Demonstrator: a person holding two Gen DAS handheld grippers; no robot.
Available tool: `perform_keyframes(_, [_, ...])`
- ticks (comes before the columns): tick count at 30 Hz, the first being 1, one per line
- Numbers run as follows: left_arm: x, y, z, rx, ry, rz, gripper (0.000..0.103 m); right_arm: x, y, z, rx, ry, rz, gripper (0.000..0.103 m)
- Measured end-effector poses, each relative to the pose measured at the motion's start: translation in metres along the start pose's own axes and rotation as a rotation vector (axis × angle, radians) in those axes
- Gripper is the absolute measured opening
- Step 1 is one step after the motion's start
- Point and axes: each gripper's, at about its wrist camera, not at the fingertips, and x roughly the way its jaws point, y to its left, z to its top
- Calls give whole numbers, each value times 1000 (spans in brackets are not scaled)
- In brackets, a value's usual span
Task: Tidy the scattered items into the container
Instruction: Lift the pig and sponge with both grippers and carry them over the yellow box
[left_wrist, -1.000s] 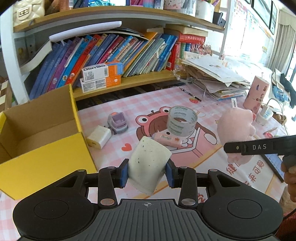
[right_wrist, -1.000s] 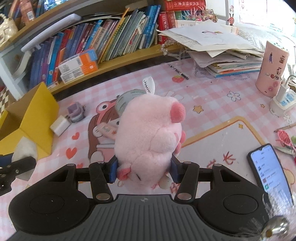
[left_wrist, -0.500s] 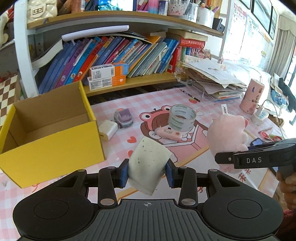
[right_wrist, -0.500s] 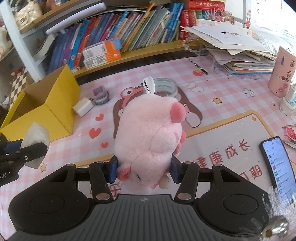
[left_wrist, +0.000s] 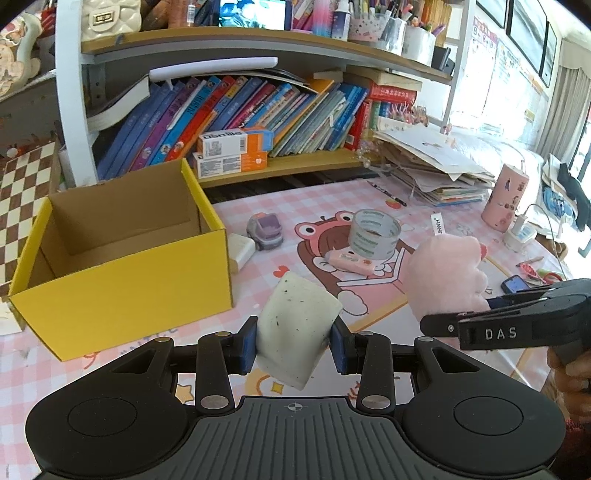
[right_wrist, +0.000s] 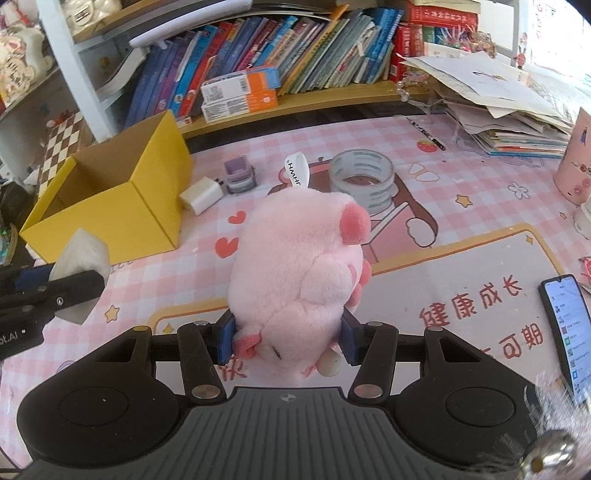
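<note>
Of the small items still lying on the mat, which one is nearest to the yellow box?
The white charger block, almost beside the yellow box; others lie farther right.

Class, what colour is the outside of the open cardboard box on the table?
Yellow outside, plain brown inside; the box shows best in the left wrist view.

The yellow box (left_wrist: 122, 291) stands open-topped; a white charger (left_wrist: 240, 251) lies just beside its wall.

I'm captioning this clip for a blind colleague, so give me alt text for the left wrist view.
The left gripper holds a speckled white sponge above a pink checked desk, with an open, empty yellow box to its left. At right, the right gripper holds a pink plush toy; a tape roll lies behind.
</note>
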Motion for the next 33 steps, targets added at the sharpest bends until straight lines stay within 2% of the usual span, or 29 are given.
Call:
perform_keyframes(10, [-6, 19, -3, -11, -9, -3, 37, 6, 25, 1, -42, 15, 20, 51])
perform_keyframes(20, [-20, 52, -12, -87, -29, 42, 37, 19, 67, 4, -149, 43, 61, 51])
perform_keyframes(33, [-42, 87, -7, -146, -93, 90, 37, 25, 102, 17, -232, 21, 85, 51])
